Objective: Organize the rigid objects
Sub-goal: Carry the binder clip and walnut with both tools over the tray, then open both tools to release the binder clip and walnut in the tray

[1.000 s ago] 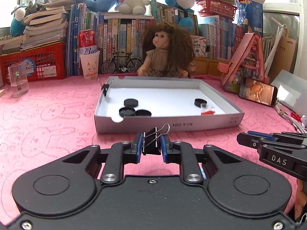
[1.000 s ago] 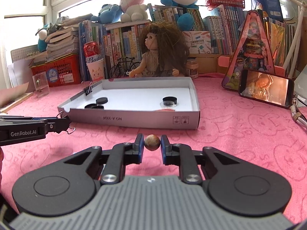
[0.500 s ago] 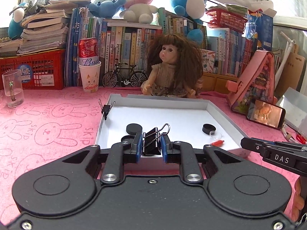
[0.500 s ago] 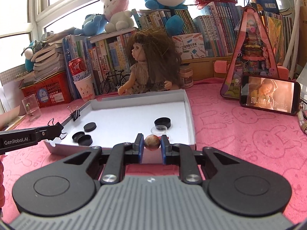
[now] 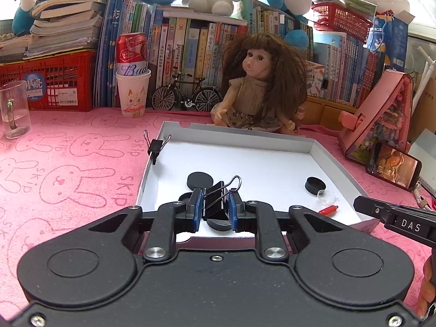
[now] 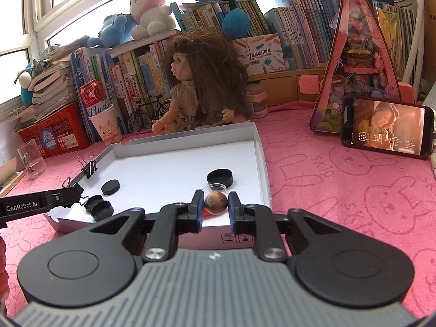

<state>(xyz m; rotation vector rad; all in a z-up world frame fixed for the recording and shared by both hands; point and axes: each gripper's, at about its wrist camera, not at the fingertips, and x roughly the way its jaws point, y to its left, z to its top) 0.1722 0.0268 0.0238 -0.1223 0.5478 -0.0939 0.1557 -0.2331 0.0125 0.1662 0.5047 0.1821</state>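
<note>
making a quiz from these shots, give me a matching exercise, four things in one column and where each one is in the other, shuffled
Things:
1. brown marble
2. black binder clip
3. second binder clip
4. red can

Places:
A. standing in a white paper cup
B. clipped on the left wall of the white box lid
C. between the left tongs
D. between the right tongs

Pairs: 1-D, 2-C, 3-B, 4-A
</note>
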